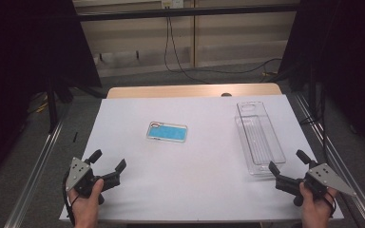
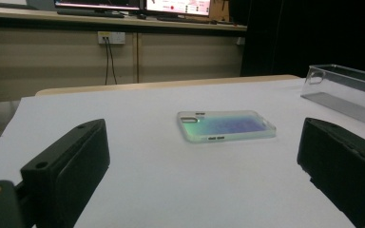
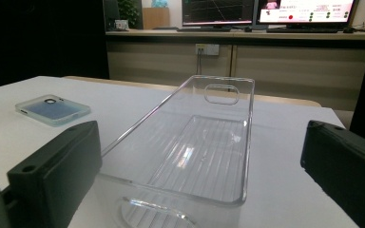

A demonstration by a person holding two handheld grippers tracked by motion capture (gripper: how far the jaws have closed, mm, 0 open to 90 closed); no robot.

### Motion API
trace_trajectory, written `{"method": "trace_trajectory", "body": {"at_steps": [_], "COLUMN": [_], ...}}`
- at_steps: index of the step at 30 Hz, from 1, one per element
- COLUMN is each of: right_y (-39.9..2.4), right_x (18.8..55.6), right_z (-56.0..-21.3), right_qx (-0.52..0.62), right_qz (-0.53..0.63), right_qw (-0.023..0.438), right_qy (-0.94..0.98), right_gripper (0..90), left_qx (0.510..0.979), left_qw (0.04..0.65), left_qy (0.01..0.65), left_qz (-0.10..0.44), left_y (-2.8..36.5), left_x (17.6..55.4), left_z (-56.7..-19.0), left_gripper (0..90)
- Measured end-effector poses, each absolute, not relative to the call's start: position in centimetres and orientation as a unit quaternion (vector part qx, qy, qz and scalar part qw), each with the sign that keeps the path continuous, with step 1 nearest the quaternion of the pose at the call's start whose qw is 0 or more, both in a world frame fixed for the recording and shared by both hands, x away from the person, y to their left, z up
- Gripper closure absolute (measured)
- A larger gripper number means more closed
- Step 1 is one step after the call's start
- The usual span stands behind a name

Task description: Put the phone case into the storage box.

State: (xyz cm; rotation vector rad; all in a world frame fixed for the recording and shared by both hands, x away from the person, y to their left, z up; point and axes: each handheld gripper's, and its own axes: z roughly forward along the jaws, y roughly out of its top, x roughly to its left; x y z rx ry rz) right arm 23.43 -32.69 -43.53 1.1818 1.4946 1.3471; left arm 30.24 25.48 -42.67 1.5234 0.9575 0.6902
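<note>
The blue phone case (image 1: 167, 132) lies flat mid-table, its long axis running crosswise and camera hole toward the left, while the clear tray (image 1: 259, 137) runs lengthwise away at the right, near the right gripper (image 1: 287, 164), both its jaws and the left gripper's (image 1: 108, 160) spread wide on nothing.

Even overhead light falls on the white bench (image 1: 195, 190), which reads bright with only faint shadows, while the surroundings sink into near black. The clear plastic tray (image 3: 204, 156) carries soft glare streaks. In both gripper views the near black jaws are blurred, and the monitors (image 3: 266, 12) behind glow overexposed.
</note>
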Motion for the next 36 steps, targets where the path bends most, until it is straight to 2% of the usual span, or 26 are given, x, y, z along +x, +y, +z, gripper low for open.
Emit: {"method": "trace_trajectory", "body": {"at_steps": [25,36], "right_y": [-32.5,-32.5], "right_x": [23.7,23.6], "right_z": [-43.7,-43.8], "right_qx": [0.465,0.467], "right_qz": [0.537,0.536], "right_qw": [0.378,0.377], "right_qy": [0.593,0.594], "right_gripper": [0.0,0.0], "left_qx": [0.656,0.664], "left_qw": [0.572,0.586], "left_qy": [0.402,0.392], "left_qz": [0.284,0.249], "left_y": [24.2,22.7], "left_x": [30.5,32.0], "left_z": [-42.6,-42.4], "left_gripper": [2.6,3.2]}}
